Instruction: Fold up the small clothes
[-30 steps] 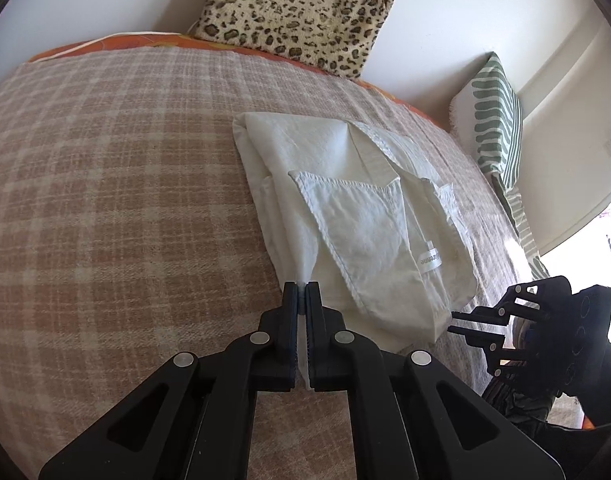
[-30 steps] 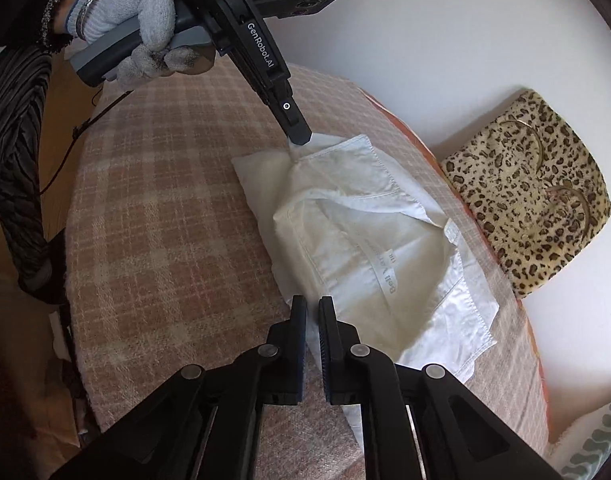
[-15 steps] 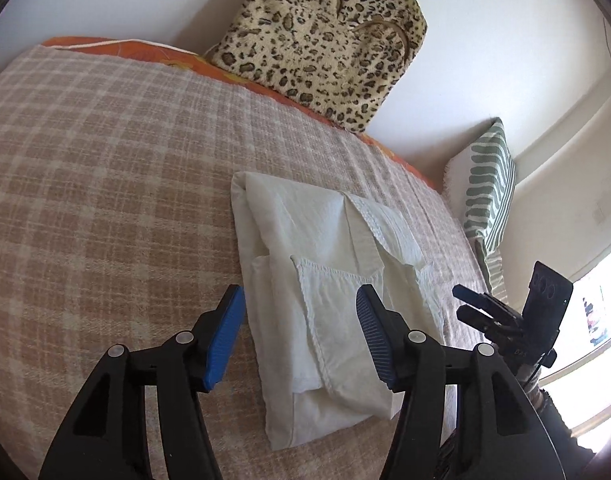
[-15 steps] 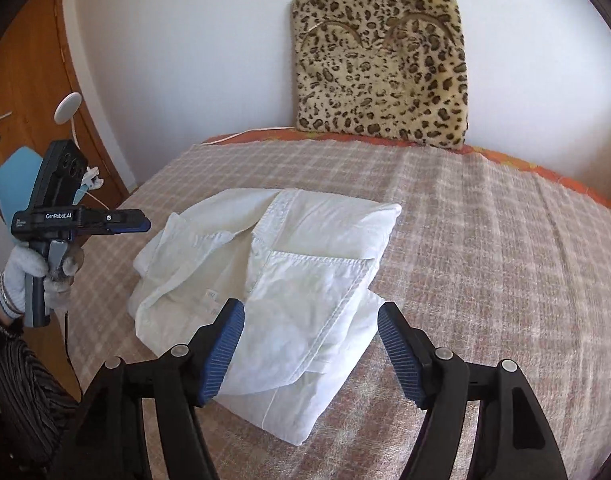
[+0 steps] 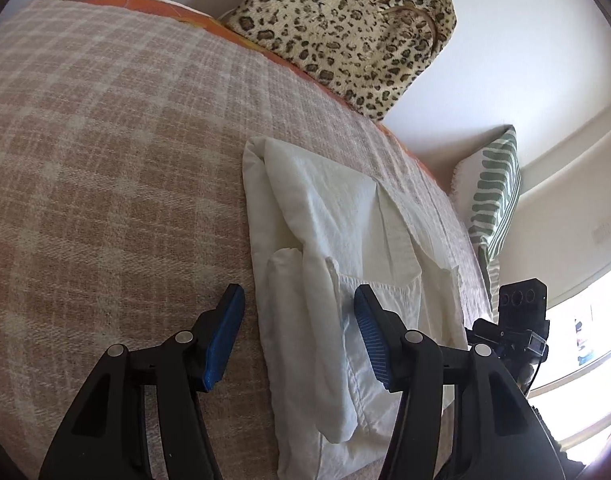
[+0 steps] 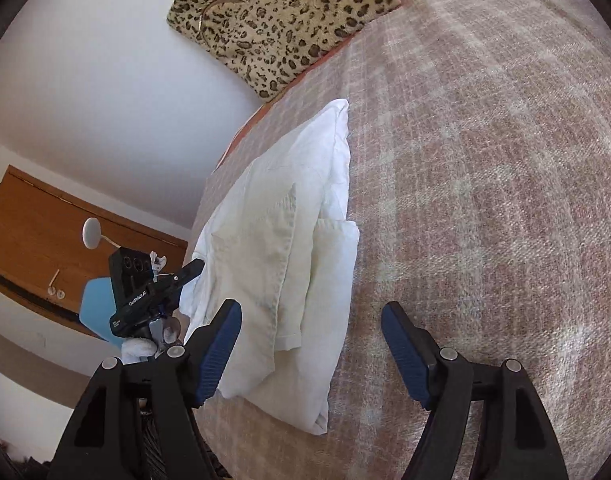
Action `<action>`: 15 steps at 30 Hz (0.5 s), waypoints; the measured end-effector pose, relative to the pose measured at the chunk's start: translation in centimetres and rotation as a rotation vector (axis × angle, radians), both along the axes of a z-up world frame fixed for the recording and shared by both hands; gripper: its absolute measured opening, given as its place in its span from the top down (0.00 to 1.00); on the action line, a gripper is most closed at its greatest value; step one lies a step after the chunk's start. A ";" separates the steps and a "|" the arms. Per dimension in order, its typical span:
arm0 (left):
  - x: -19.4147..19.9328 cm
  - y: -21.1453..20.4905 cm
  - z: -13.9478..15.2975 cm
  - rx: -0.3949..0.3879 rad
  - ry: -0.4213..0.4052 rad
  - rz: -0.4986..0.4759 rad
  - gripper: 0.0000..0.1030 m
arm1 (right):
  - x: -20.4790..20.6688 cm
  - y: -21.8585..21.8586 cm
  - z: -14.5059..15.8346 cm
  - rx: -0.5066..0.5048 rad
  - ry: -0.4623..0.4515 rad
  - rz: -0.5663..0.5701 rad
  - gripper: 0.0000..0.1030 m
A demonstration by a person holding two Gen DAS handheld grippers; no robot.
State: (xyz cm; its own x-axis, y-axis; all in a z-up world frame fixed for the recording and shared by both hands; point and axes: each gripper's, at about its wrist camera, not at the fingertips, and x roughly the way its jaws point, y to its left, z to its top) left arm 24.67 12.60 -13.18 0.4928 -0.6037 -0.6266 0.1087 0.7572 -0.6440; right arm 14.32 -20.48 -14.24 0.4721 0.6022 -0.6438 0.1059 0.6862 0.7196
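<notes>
White shirt (image 5: 345,264), folded into a long narrow bundle, lying flat on plaid bedspread, centre to lower centre of left wrist frame, layered panels with stitched hems on top, lightly creased, centre-left of right wrist frame (image 6: 281,248)

Left gripper (image 5: 297,316) gapes wide over the folded white shirt (image 5: 345,280) on the plaid blanket (image 5: 105,160); a black device (image 5: 517,324), probably the other gripper, sits beyond.

Leopard cushion (image 5: 345,28) top cut off by edge; shirt (image 5: 345,280) near end hidden behind claw.
</notes>
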 end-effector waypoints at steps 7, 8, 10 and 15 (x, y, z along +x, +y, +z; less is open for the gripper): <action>0.5 0.1 -0.9 -0.065 0.030 0.014 0.72 | 0.9 2.3 -0.6 0.000 -0.002 0.080 0.43; 0.6 0.0 -1.0 -0.063 0.036 0.023 0.77 | 1.0 2.5 -0.6 -0.014 0.001 0.074 0.51; 0.6 -0.4 -0.9 -0.040 0.026 0.029 0.81 | 1.1 2.5 -0.7 -0.023 0.008 0.066 0.65; 0.0 -2.4 0.9 0.118 -0.056 0.014 0.87 | 1.0 3.5 0.7 -0.164 -0.028 0.085 0.81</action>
